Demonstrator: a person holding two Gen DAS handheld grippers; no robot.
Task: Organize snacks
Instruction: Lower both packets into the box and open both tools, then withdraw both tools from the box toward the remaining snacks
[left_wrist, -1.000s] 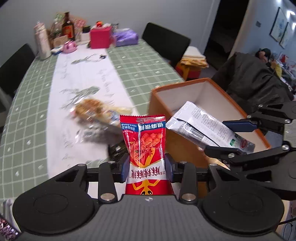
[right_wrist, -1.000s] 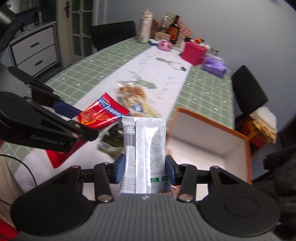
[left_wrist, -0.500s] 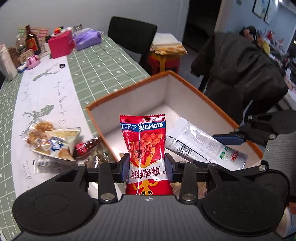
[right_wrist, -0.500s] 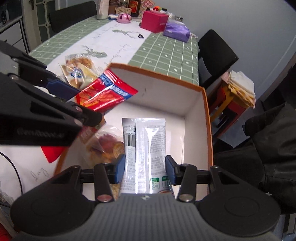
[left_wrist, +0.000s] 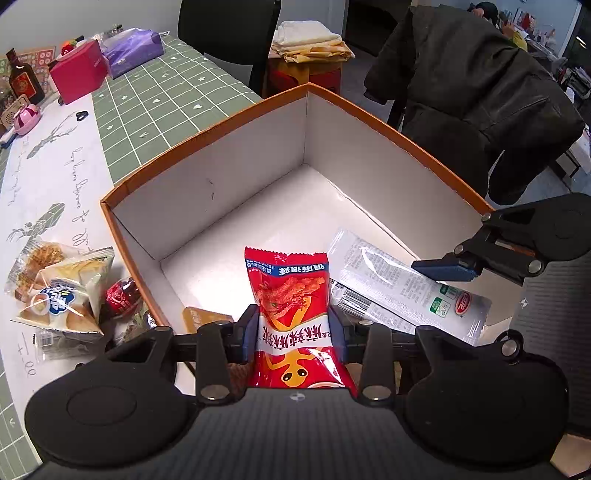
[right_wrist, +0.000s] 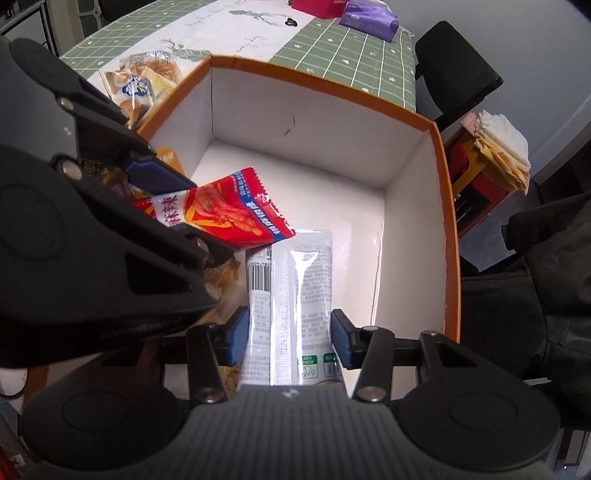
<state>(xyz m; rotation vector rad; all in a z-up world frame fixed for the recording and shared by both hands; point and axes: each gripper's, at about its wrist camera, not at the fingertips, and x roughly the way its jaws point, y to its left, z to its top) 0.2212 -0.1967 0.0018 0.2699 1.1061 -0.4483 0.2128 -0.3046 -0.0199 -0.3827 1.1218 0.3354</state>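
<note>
On the bench (left_wrist: 155, 99), left of the box, we saw loose snack packets (left_wrist: 66, 284) lying in a heap beside its wall. Our left gripper (left_wrist: 291, 328) had its jaws clamped on a red snack bag (left_wrist: 291, 295), held over the near end of the orange-rimmed white box (left_wrist: 258, 162). To its right, our right gripper (right_wrist: 288, 332) had its jaws clamped on a white snack packet (right_wrist: 291, 288), also held inside the box's opening, its far end tucked just under the red bag's.
</note>
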